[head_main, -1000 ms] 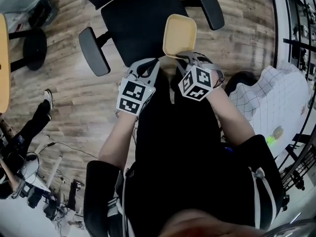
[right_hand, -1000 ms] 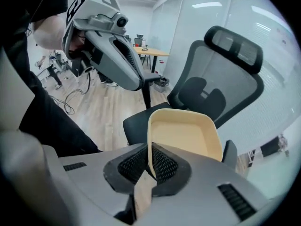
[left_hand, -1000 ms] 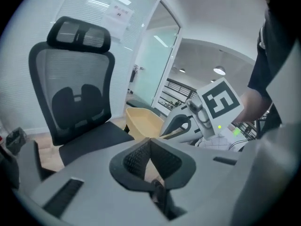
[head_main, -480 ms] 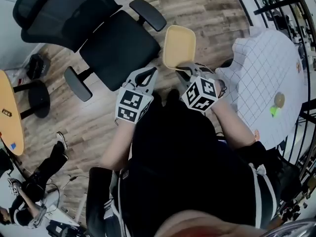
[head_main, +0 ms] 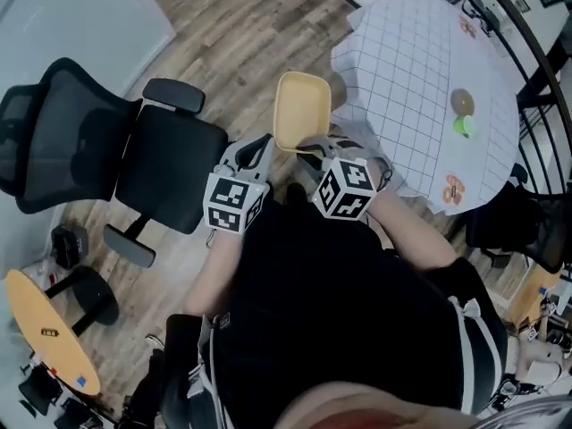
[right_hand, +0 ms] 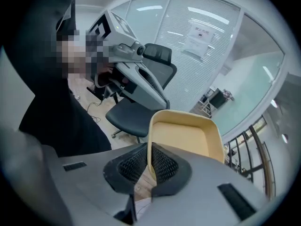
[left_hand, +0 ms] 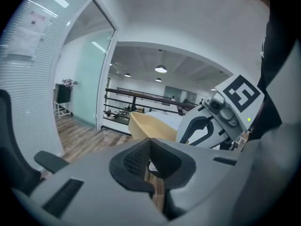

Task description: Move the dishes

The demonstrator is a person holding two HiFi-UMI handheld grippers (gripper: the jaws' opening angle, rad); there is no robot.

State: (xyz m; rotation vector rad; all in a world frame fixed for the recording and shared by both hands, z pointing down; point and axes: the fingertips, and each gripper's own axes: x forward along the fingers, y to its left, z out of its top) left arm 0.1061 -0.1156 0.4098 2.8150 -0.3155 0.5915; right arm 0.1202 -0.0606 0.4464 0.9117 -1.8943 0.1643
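Dish [head_main: 301, 110], a pale yellow tray with rounded corners, sits just above the middle of the head view. It is pinched by its near rim in the right gripper [head_main: 310, 147], whose jaws are clamped on that edge. Just to the left, the left gripper [head_main: 257, 147] carries nothing, its jaws pressed together. Further left stands a black office chair [head_main: 165, 164] on the wood floor [head_main: 241, 25]. At the upper right is a table [head_main: 411, 52] under a checked white cloth.
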